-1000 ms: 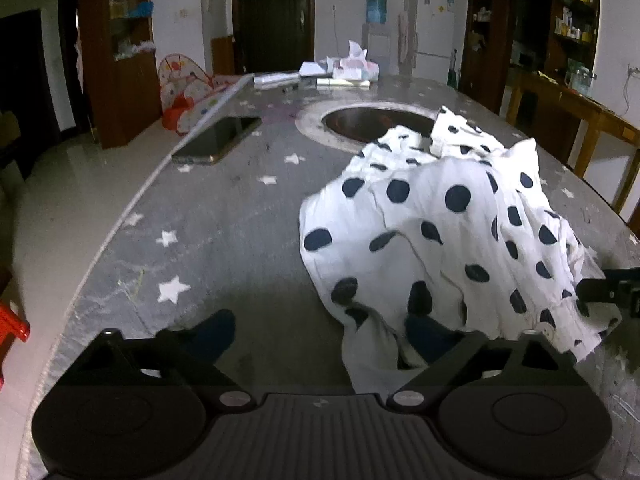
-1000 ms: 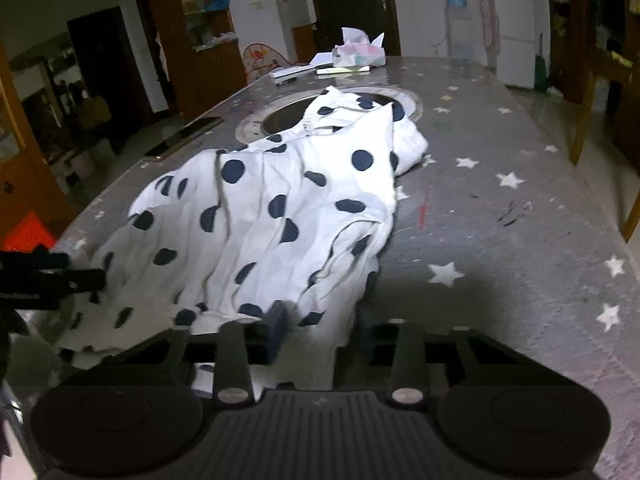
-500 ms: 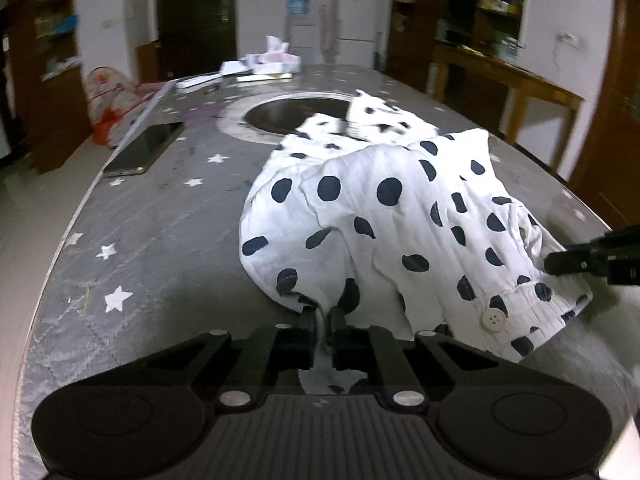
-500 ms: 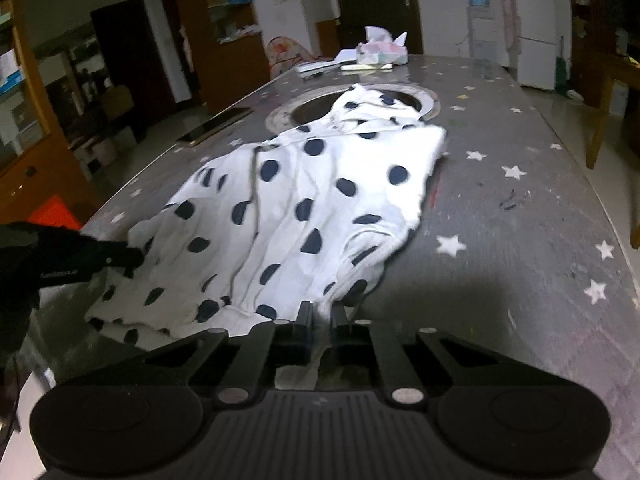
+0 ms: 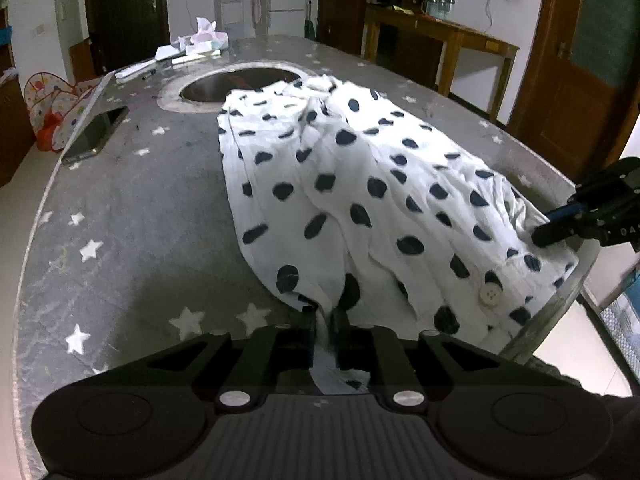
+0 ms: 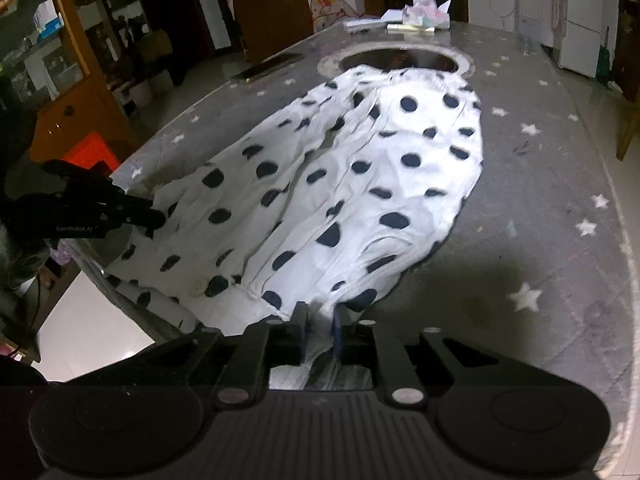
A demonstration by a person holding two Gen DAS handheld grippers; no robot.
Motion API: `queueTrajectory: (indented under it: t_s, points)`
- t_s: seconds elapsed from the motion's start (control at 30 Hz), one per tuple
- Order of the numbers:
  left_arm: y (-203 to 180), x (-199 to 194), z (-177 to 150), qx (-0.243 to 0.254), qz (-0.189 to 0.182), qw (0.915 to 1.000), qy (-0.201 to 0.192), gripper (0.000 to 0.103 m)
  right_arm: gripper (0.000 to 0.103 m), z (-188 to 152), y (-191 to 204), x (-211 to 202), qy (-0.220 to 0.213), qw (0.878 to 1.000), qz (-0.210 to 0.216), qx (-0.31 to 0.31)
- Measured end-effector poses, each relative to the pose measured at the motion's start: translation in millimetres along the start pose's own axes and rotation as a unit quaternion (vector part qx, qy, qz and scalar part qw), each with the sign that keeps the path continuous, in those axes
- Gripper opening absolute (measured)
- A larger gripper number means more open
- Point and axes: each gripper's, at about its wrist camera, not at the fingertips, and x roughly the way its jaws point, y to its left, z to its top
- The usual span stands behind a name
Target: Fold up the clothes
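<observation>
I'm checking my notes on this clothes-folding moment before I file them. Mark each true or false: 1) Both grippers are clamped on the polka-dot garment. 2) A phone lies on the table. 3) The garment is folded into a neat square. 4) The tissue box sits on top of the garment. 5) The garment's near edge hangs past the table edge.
1) True: the left gripper and right gripper each pinch the polka-dot garment.
2) True: a phone lies near the table edge.
3) False: it lies spread out and wrinkled.
4) False: the tissue box stands at the far end, apart from it.
5) True.
</observation>
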Motion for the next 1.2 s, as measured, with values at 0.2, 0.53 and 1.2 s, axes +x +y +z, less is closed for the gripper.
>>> queueTrajectory:
  t_s: [0.2, 0.53, 1.2]
  points:
    - [14.6, -6.9, 25.4, -0.013, 0.040, 0.9985, -0.035, 0.042, 0.019, 24.7, -19.0, -16.1, -0.032, 0.999, -0.023, -0.002]
    - [45.6, 22.2, 79.3, -0.054, 0.108, 0.9908, -0.060, 0.044, 0.019, 76.6, -62.8, 2.8, -0.070, 0.995, -0.075, 0.015]
    - [85.8, 150.7, 185.5, -0.063, 0.133, 0.9877, -0.054, 0.057, 0.026, 206.9, -149.9, 121.5, -0.075, 0.992, -0.096, 0.044]
